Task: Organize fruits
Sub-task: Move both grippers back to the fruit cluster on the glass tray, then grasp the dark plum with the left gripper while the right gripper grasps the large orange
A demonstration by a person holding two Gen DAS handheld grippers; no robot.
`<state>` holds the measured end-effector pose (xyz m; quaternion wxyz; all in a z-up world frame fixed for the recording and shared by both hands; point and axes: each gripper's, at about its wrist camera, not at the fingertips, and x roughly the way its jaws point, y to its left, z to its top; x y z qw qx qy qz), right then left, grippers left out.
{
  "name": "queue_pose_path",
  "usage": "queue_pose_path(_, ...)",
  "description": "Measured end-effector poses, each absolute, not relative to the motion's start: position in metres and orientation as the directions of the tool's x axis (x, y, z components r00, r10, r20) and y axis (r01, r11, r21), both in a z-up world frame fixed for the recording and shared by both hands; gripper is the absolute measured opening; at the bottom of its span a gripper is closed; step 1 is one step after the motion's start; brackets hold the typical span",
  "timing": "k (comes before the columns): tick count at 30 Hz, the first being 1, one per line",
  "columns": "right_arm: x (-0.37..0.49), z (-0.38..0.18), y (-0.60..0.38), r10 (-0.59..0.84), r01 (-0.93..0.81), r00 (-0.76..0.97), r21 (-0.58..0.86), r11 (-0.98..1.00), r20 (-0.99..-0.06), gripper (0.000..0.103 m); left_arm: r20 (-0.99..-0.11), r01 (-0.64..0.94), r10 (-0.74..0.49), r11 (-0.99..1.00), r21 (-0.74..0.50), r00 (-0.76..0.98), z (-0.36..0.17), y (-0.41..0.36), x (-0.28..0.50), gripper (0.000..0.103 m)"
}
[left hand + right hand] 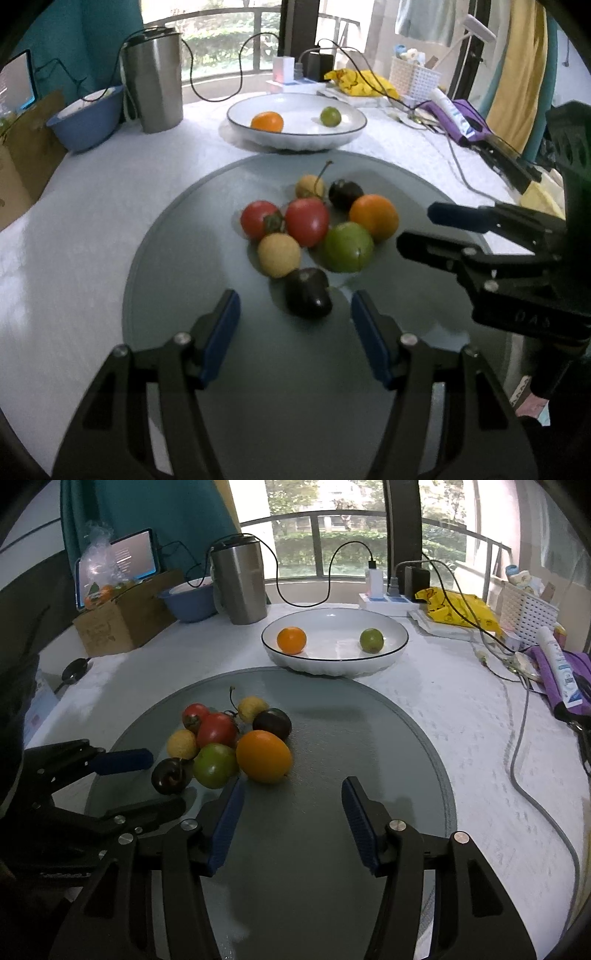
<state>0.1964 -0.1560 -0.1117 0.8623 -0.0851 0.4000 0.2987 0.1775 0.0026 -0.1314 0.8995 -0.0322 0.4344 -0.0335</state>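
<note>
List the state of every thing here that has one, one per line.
left tongs: open, empty, nearest the dark plum
right tongs: open, empty
white bowl: holds one orange and one green fruit
steel tumbler: upright, lid on
tablet: screen lit
glass disc: holds the fruit cluster
</note>
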Motion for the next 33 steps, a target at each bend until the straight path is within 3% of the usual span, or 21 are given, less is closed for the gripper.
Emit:
queue_pose_path(3, 0.199, -0.114, -0.153, 0.453, -0.595, 0.491, 0.093, 0.798, -0.744, 0.053, -0.779, 0.033, -0.088, 0.996, -0.086, 0.621, -0.131, 0.005, 0.179, 0.044)
queue_pose_path(7, 0.202, -0.117, -0.146, 0.456, -0.611, 0.475, 0.090, 0.786, -0.753, 0.047, -0.775, 0.042, -0.125, 0.991, -0.127, 0.619, -0.130, 0.011, 0.180, 0.037)
queue_pose_path(9, 0.203, -0.119, -0.144, 0.457, -0.617, 0.470, 0.089, 0.782, -0.755, 0.046, -0.774, 0.048, -0.141, 0.989, -0.142, 0.617, -0.130, 0.011, 0.179, 0.028)
queue_pose_path(18, 0.211, -0.119, -0.134, 0.466, -0.633, 0.452, 0.095, 0.768, -0.761, 0.042, -0.768, 0.060, -0.185, 0.980, -0.189, 0.613, -0.130, 0.016, 0.178, 0.028)
queue_pose_path(22, 0.213, -0.120, -0.129, 0.471, -0.648, 0.440, 0.093, 0.756, -0.765, 0.034, -0.763, 0.067, -0.199, 0.977, -0.201, 0.614, -0.129, 0.015, 0.178, 0.028)
queue_pose_path(33, 0.213, -0.116, -0.132, 0.479, -0.650, 0.444, 0.095, 0.754, -0.757, 0.034, -0.744, 0.074, -0.217, 0.973, -0.220, 0.631, -0.119, 0.016, 0.175, 0.028)
